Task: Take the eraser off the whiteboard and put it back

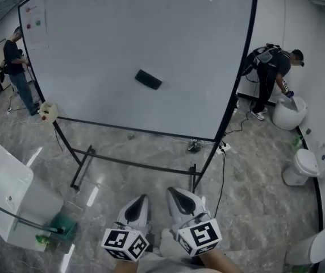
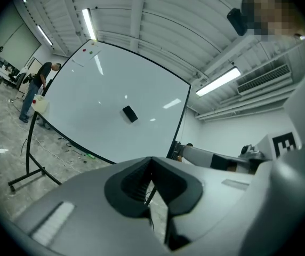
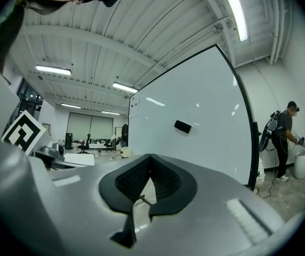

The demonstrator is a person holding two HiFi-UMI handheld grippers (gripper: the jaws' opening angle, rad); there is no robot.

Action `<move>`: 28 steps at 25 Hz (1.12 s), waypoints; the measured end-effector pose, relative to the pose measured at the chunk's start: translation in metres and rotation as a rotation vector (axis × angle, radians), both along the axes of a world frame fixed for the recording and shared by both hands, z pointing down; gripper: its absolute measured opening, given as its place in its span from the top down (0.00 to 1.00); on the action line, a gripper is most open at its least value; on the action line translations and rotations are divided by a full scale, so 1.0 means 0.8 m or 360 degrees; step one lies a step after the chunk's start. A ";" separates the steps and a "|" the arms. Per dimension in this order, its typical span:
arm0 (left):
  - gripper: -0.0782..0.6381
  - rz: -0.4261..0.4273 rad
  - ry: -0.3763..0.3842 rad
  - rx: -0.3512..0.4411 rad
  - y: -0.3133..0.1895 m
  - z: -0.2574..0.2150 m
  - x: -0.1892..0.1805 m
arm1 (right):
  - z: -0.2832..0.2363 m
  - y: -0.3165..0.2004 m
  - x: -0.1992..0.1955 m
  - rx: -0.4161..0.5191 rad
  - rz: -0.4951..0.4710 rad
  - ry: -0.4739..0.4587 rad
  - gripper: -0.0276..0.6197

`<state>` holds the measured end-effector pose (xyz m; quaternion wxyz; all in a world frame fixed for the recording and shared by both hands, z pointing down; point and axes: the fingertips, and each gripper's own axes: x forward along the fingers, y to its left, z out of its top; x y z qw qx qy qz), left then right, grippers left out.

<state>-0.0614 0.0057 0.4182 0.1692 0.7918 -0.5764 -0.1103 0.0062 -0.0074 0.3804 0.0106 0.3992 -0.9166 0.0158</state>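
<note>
A black eraser [image 1: 148,79] clings tilted to the middle of a big whiteboard [image 1: 94,50] on a black stand. It also shows as a small dark block in the left gripper view [image 2: 129,113] and the right gripper view [image 3: 182,126]. Both grippers are held side by side low in the head view, well short of the board and pointing level at it. My left gripper [image 1: 141,199] has its jaws together with nothing between them, as the left gripper view [image 2: 152,160] shows. My right gripper [image 1: 174,192] is likewise shut and empty [image 3: 150,158].
The board's stand legs [image 1: 83,169] and cables [image 1: 222,149] lie on the marble floor between me and the board. A person [image 1: 16,67] stands at its left edge, another [image 1: 273,73] bends over a white bin at the right. A white chair [image 1: 3,192] is at my left.
</note>
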 end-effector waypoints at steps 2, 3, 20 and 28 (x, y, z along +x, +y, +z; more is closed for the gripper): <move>0.89 -0.0009 0.0010 -0.0003 -0.017 0.001 -0.009 | -0.003 -0.021 -0.006 0.0045 0.0040 0.0051 0.95; 0.89 -0.0016 0.0014 -0.0002 -0.025 0.001 -0.015 | -0.005 -0.032 -0.011 0.0071 0.0054 0.0077 0.95; 0.89 -0.0098 -0.0034 0.0021 -0.228 -0.017 -0.091 | -0.076 -0.262 -0.086 0.0683 0.0190 0.0568 0.76; 0.89 -0.0133 -0.0056 0.0034 -0.304 -0.025 -0.112 | -0.107 -0.374 -0.125 0.0937 0.0262 0.0920 0.60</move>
